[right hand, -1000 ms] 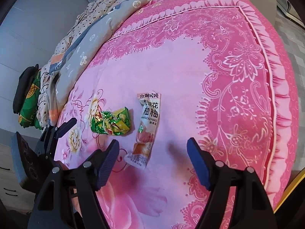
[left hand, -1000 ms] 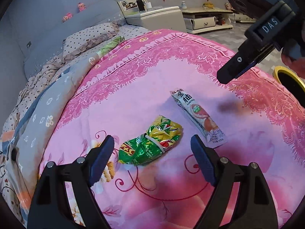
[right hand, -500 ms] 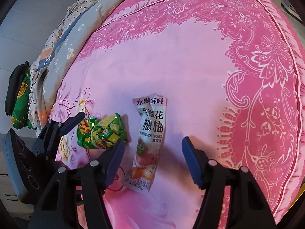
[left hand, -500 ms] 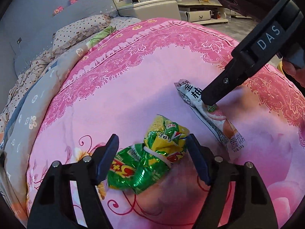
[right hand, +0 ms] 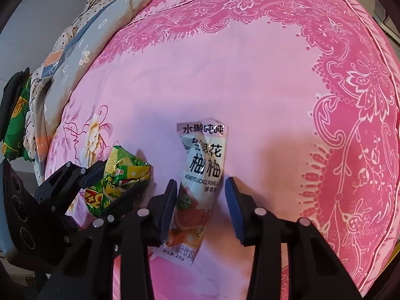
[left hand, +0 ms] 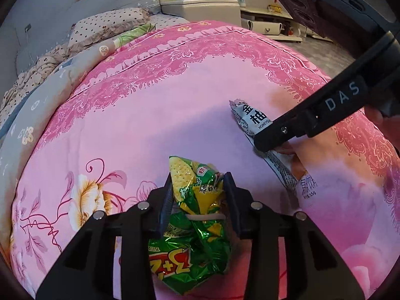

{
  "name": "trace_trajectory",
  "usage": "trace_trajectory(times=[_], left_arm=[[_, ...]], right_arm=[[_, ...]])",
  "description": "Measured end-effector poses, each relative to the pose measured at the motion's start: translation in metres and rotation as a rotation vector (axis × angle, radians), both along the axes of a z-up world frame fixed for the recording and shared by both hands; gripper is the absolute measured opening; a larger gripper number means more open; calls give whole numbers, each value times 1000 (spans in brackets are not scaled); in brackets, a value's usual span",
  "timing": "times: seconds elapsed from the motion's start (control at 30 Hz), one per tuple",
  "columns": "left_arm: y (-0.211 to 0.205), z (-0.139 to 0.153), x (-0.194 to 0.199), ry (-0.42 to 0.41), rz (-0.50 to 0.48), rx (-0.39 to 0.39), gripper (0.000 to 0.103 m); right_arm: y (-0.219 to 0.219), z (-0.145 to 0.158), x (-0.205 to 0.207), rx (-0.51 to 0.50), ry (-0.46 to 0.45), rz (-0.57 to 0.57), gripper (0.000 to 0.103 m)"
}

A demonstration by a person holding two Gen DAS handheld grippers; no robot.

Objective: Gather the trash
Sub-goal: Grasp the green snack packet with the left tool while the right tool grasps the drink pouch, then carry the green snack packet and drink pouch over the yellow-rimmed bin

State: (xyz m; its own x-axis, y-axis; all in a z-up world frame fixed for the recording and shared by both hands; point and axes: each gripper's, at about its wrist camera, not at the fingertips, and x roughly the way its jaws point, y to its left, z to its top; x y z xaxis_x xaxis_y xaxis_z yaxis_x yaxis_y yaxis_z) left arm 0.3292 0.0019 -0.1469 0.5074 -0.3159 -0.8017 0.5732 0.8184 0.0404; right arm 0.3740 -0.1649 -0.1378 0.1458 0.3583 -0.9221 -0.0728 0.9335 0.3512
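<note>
the left gripper (left hand: 197,187) sits low over the pink bedspread (left hand: 175,105), and its jaws have just been closing. they now pinch the crumpled green and yellow snack wrapper (left hand: 195,225) from both sides, with both blue pads pressed against the foil. the wrapper lies on the bedspread beside a printed flower, near the quilt's lower edge. the right gripper (right hand: 200,195) straddles the white sachet (right hand: 202,165) printed with black characters and an orange fruit picture. its jaws have also just been closing. the left pad touches the sachet's edge, while the right pad stands a little apart from the other edge, so the sachet is between the jaws but not clamped. the sachet lies flat on the bedspread, just beside the green wrapper. in the left wrist view, one finger of the right gripper crosses the middle of the sachet. a spotted pillow (left hand: 107,25) and a grey quilt (left hand: 37,100) lie along the far side of the bed.
</note>
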Motion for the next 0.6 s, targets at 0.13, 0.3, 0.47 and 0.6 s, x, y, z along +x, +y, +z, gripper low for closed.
trace_trajectory(times=[0.13,0.3,0.47,0.6], left_arm=[[6,3,-2,2,28,-7,36],[14,9,-9,10,58,-20,35],[23,21,-20,8,105,-39,35],[29,37,-36,-9,153,-57,35]], right_arm=[[5,-1,-2,-7,-3,6,31],[8,5,-10,9,-18,10,29],[9,24,-27,20,-57,35,29],[0,40,-47,20,-91,41,29]])
